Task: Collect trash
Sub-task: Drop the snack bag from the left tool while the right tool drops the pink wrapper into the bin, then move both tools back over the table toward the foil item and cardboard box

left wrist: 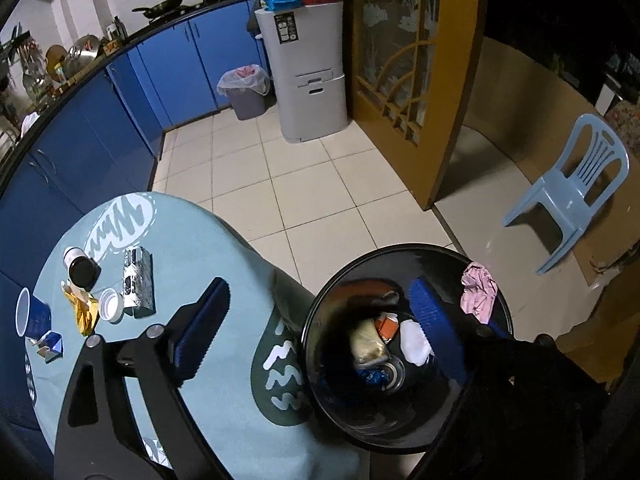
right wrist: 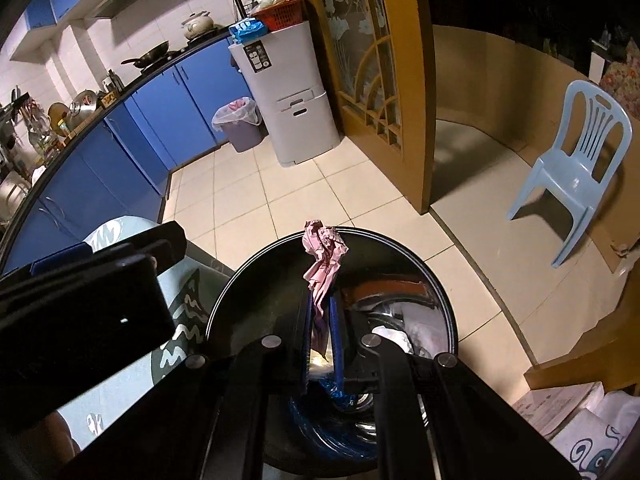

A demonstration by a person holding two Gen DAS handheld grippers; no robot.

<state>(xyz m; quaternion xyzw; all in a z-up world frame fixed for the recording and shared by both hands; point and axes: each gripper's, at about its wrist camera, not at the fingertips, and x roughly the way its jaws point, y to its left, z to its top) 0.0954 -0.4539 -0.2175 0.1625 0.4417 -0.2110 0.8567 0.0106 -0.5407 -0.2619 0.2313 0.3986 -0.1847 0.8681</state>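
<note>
We hold the right gripper (right wrist: 320,336) over the round black glossy trash bin (right wrist: 450,320), jaws pinched nearly closed on a crumpled pink paper wrapper (right wrist: 324,264). The wrapper's lower end sits between the two blue pads; its crumpled top sticks out past the fingertips, above the bin's far rim. We judge it is held here so that letting go sends it straight into the bin, not onto the floor.

The left gripper (left wrist: 320,328) stands wide apart, nothing between the pads. Its left blue ribbed finger (left wrist: 204,328) hangs over the pale blue round tablecloth (left wrist: 224,420); its right finger is over the bin's mouth. We read that as an empty hand parked at the bin beside the table. In the left wrist view the pink wrapper (left wrist: 478,292) shows at the bin's right rim, well outside the left jaws.

Inside the bin (left wrist: 316,316) already lie a yellowish bag, an orange scrap, a white piece and blue foil.

Further out on the table more trash waits: a blue paper cup (left wrist: 30,316) on its side, a yellow wrapper (left wrist: 86,312), a white plastic lid (left wrist: 111,305), a silver foil carton (left wrist: 138,284), and a dark jar (left wrist: 82,268). All are well apart from both jaws.

Beyond is tiled floor.
</note>
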